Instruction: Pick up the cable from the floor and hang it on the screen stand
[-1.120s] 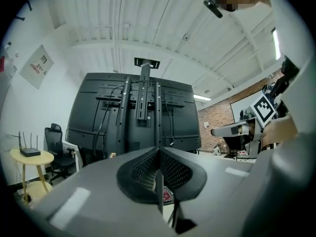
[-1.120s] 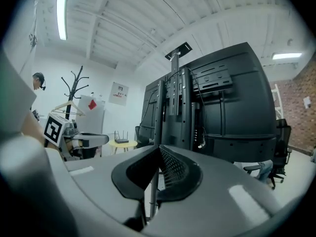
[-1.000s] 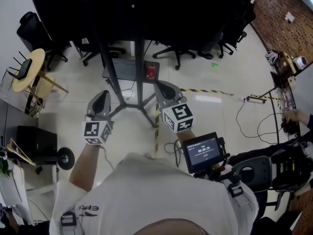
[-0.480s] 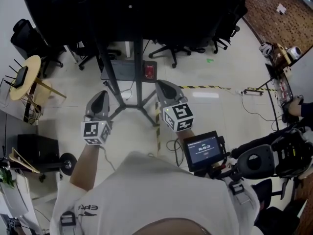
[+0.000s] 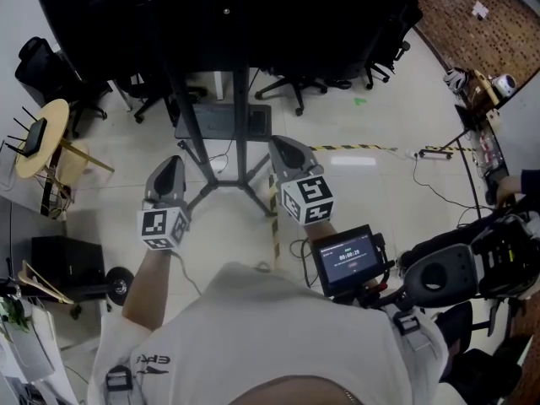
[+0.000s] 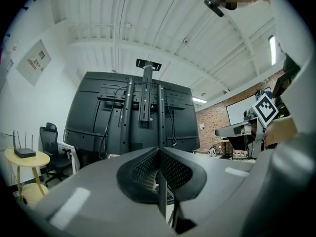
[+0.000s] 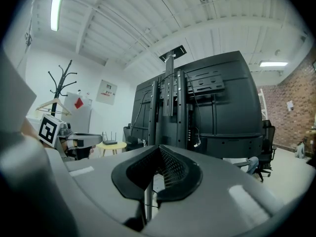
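The big black screen (image 5: 236, 15) stands on its black stand (image 5: 240, 116), whose legs (image 5: 221, 184) spread over the pale floor between my grippers. A thin dark cable (image 5: 222, 157) lies by the stand's foot, and another cable (image 5: 430, 188) trails over the floor at the right. My left gripper (image 5: 175, 160) is shut and empty, just left of the legs. My right gripper (image 5: 278, 144) is shut and empty, just right of the post. Both gripper views face the screen's back (image 6: 133, 112) (image 7: 212, 102) past shut jaws (image 6: 159, 152) (image 7: 158, 149).
A round yellow table with a router (image 5: 38, 137) stands at the left, and a black case (image 5: 63, 256) lies below it. Office chairs (image 5: 295, 87) stand behind the stand. Yellow-black tape (image 5: 346, 148) crosses the floor. A black wheeled rig (image 5: 447, 277) is at the right, a coat rack (image 7: 59, 90) further off.
Both grippers stay shut and empty. The left one has drifted a little to the left beside the stand's legs. The floor scene has slid slightly in the head view.
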Available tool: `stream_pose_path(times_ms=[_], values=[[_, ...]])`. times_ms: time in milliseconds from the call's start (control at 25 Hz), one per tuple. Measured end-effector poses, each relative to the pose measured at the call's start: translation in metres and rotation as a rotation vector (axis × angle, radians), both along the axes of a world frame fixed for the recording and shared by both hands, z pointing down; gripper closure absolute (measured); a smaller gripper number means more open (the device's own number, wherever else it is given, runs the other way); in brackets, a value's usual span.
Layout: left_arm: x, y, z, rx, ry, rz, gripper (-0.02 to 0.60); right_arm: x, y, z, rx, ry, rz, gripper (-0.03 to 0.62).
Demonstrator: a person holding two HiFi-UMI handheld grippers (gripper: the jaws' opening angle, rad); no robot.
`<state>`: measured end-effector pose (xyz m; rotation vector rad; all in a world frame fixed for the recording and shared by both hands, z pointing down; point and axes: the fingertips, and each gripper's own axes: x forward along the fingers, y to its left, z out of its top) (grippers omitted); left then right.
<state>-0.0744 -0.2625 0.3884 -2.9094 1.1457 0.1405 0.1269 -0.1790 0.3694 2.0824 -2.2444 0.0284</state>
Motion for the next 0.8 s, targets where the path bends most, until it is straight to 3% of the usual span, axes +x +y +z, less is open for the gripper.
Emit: stream_pose_path(times_ms=[800], values=[[0.0065, -0.0016, -0.0041, -0.005, 0.003, 0.020, 0.578, -0.0001, -0.0047, -0.0061, 0.011, 0.004, 0.001, 0.582]])
